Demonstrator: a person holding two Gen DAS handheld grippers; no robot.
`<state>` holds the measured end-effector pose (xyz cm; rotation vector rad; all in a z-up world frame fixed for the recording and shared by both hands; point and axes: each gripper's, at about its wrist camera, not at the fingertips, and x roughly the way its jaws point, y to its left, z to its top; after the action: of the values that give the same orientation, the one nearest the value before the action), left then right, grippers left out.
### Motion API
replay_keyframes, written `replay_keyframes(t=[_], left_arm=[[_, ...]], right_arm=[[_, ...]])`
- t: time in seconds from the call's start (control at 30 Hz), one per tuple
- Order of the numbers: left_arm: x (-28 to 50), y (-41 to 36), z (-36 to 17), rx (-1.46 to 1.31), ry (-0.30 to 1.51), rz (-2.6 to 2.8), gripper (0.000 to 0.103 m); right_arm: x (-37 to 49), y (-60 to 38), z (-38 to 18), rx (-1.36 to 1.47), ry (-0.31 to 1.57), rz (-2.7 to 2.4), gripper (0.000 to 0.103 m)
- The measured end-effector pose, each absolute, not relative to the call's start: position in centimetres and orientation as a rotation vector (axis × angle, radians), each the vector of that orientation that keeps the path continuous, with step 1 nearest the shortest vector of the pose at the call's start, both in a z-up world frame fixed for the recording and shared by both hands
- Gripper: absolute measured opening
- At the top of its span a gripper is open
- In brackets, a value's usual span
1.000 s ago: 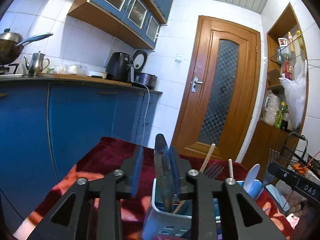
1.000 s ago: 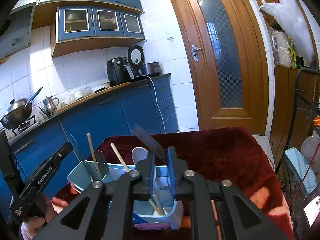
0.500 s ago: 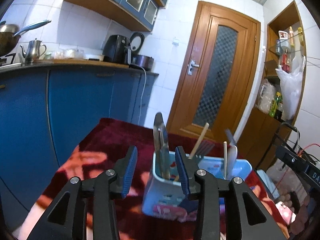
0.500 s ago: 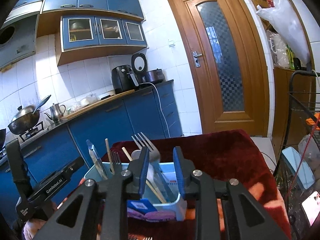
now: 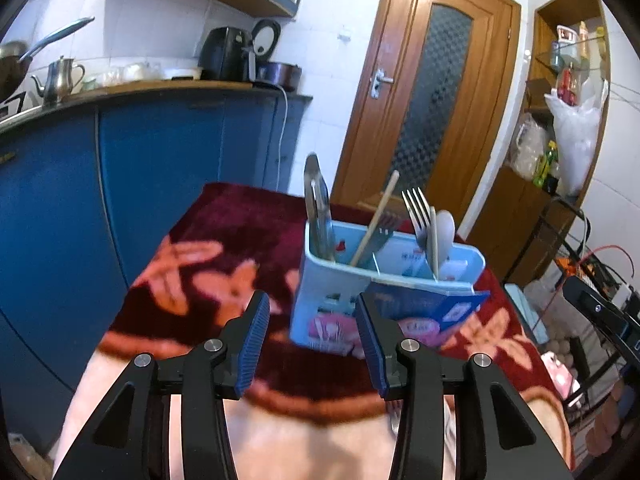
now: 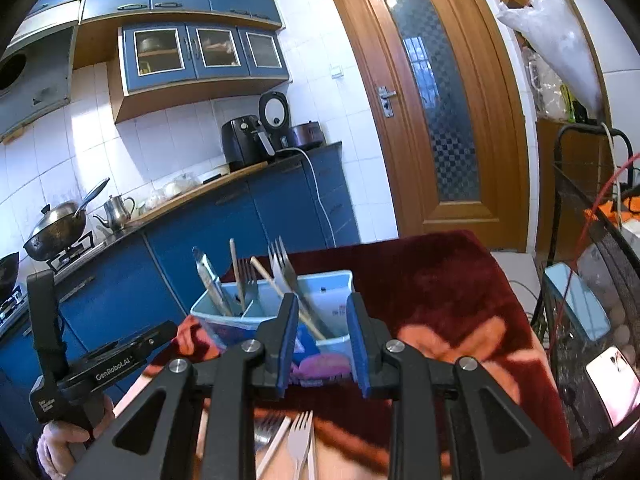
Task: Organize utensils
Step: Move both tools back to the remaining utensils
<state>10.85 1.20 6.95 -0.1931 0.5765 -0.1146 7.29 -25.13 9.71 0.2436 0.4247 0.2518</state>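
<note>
I see the light blue utensil caddy standing upright on the tabletop, which is covered by a dark red flowered cloth. The caddy's long side runs left to right across my left wrist view.

Contents, all handle-down, long axes near vertical:
- knife in the left compartment, blade tip up, tilted slightly.
- wooden chopstick leaning up and to the right, beside a dark fork whose tines show just over the rim.
- silver fork with tines up, next to a white spoon, in the right compartment.

My left hand-held gripper sits short of the caddy, jaws opening, nothing between the pads. My right hand-held gripper is partly spread, empty, also short of the caddy.

In the right wrist view, a loose fork lies flat on the cloth beneath that gripper, tines pointing away from the camera, with other utensils beside it that I cannot identify.
</note>
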Motion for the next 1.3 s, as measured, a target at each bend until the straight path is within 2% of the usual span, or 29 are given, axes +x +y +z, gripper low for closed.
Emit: replay_keyframes(t=[0.57, 1.3], left_arm=[[8.9, -1.3, 3.1, -0.147, 0.785, -0.191, 0.050], [10.0, -6.0, -0.7, -0.071, 0.910, -0.273, 0.050]], right_arm=[[4.4, -25.5, 5.7, 0.258, 0.576, 0.259, 0.034], [3.9, -27.5, 1.1, 0.291, 0.674, 0.222, 0.040]])
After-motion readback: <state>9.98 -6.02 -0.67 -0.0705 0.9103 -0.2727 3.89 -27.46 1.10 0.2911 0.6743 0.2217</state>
